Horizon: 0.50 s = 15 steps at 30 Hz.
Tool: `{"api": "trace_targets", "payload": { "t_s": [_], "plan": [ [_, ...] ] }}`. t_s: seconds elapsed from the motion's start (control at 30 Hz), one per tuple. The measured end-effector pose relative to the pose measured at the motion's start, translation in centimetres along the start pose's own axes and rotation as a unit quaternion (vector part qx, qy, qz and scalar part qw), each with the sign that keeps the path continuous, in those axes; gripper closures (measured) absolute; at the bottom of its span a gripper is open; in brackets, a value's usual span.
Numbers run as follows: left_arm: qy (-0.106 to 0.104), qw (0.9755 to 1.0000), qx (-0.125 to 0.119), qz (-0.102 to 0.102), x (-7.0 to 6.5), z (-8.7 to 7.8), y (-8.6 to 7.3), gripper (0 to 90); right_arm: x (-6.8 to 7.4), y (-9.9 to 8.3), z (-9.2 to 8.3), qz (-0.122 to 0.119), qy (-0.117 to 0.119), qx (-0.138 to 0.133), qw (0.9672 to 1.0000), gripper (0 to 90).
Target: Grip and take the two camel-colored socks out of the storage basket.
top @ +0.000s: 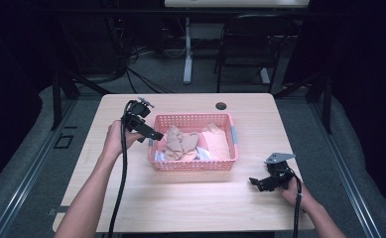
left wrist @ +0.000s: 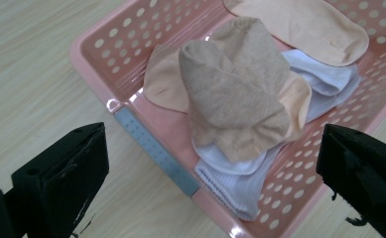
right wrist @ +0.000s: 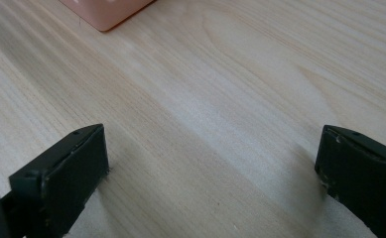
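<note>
The left gripper (top: 153, 135), jaws spread wide and empty, hovered at the left rim of the pink basket (top: 193, 165), which stood at the middle of the wooden table (top: 190, 203). Inside lay a heap of socks: a tan sock (left wrist: 235, 94) on top, white socks (left wrist: 240, 191) beneath. The right gripper (top: 256, 182), jaws likewise spread and empty, rested low over the table, well apart from the basket's right corner.
</note>
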<state>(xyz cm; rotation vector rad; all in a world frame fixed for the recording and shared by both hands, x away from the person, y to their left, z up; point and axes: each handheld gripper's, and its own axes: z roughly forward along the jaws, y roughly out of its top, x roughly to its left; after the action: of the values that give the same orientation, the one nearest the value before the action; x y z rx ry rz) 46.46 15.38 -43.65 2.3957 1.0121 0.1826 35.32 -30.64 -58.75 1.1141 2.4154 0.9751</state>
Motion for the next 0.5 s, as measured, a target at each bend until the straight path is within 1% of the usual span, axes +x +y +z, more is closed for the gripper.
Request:
{"api": "trace_targets", "payload": {
  "t_s": [0.07,0.13,0.17,0.2,0.27,0.3,0.4,0.5],
  "plan": [
    [-0.003,1.0,0.005,0.005,-0.2,0.5,0.6,0.0,0.0,0.0,0.0,-0.001,-0.001,-0.001,1.0,0.0],
    [-0.003,0.9999,0.009,0.005,-0.3,1.1,1.1,0.0,0.0,0.0,0.0,-0.001,-0.001,0.001,1.0,0.0],
    [-0.007,0.9999,0.012,0.004,-0.4,1.7,1.6,0.0,0.0,0.0,0.0,-0.001,-0.001,0.0,1.0,0.0],
    [-0.007,0.9999,0.012,0.004,-0.4,1.7,1.6,0.0,0.0,0.0,0.0,-0.001,-0.001,0.0,1.0,0.0],
    [-0.01,0.9998,0.015,-0.001,-0.4,2.2,2.1,0.0,0.0,0.0,0.0,-0.001,-0.001,0.0,1.0,0.0],
    [-0.01,0.9998,0.018,-0.004,-0.4,2.7,2.6,0.0,0.0,0.0,0.0,-0.001,-0.001,0.001,1.0,0.0],
    [-0.009,0.9998,0.017,-0.005,-0.4,3.1,3.0,0.1,0.0,0.0,0.0,-0.001,-0.001,0.001,1.0,0.0],
    [-0.008,0.9997,0.022,-0.003,-0.5,3.7,3.7,1.2,0.0,0.0,0.0,-0.001,-0.001,0.001,1.0,0.0]
  ]
}}
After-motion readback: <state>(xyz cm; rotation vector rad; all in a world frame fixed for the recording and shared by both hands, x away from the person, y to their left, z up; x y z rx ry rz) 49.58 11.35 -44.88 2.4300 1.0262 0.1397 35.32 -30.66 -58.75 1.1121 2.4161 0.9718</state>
